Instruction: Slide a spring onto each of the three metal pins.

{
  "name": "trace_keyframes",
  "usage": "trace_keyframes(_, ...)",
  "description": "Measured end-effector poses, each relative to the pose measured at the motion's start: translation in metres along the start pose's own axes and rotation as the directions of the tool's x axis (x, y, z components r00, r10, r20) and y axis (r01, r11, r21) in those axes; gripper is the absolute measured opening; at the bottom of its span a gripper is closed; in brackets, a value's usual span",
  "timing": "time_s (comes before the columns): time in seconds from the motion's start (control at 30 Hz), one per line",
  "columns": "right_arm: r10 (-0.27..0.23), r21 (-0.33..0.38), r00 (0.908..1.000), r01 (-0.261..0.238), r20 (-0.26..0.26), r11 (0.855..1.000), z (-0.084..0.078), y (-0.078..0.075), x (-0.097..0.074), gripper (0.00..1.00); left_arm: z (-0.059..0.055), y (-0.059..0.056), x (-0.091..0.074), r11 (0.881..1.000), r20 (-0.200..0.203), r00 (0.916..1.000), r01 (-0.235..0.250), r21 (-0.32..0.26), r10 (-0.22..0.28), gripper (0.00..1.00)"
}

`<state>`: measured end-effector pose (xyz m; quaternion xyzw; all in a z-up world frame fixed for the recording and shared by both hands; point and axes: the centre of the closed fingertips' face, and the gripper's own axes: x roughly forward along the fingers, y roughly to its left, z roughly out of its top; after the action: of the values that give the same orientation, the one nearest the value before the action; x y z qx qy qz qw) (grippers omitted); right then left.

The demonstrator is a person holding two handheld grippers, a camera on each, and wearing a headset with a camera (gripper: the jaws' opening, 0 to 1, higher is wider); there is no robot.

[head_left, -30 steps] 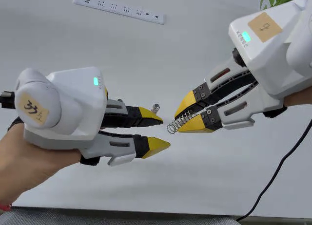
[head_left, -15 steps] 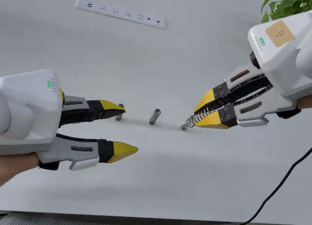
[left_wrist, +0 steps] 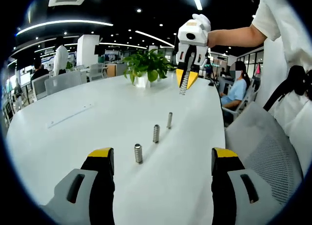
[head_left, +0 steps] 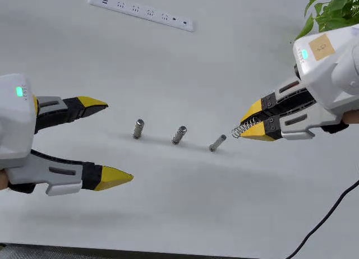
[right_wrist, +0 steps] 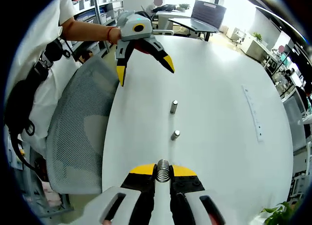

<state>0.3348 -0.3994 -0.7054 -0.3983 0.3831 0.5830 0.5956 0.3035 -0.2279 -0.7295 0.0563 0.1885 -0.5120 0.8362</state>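
Observation:
Three short metal pins stand in a row on the white table. The left pin (head_left: 138, 129) and the middle pin (head_left: 179, 134) each wear a spring. The right pin (head_left: 217, 142) is bare and leans toward my right gripper (head_left: 247, 128). That gripper is shut on a spring (head_left: 242, 129), which hangs just up and right of the bare pin, apart from it. The spring's coil end sticks out between the yellow fingertips (right_wrist: 183, 170). My left gripper (head_left: 115, 141) stands wide open to the left of the row, holding nothing.
A white power strip (head_left: 140, 11) lies at the far side of the table. A green plant (head_left: 331, 7) stands at the back right. A black cable (head_left: 331, 208) trails off the front right. A grey mesh chair (right_wrist: 78, 132) sits at the table's near edge.
My right gripper has drawn back up and to the right, taking the spring's end away from the right pin. My left gripper has pulled away to the left, uncovering the left pin.

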Motion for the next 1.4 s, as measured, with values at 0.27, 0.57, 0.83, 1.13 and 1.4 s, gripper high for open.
trace_keyframes(0.27,-0.02,0.013,0.9988,0.02,-0.045,1.0,-0.013,-0.015,0.013,0.07,-0.005,0.003,0.002,1.0,0.011,0.9999,0.008,0.003,-0.008,0.95)
trace_keyframes(0.57,-0.005,0.004,0.9955,0.006,-0.095,1.0,-0.024,-0.016,0.036,0.06,-0.009,0.005,0.003,1.0,0.024,0.9997,0.002,-0.018,-0.002,0.99)
trace_keyframes(0.83,0.009,0.006,0.9935,-0.009,-0.113,1.0,-0.03,-0.018,0.051,0.06,-0.011,0.006,0.005,0.999,0.03,0.9995,0.004,-0.038,-0.002,0.99)
trace_keyframes(1.13,0.021,0.002,0.9917,-0.021,-0.127,1.0,-0.032,-0.02,0.056,0.06,-0.011,0.006,0.005,0.999,0.038,0.9993,0.007,-0.047,-0.005,0.99)
trace_keyframes(1.4,0.026,-0.005,0.9899,-0.027,-0.139,1.0,-0.033,-0.019,0.059,0.06,-0.012,0.005,0.005,0.998,0.045,0.999,0.011,-0.054,-0.009,0.99)
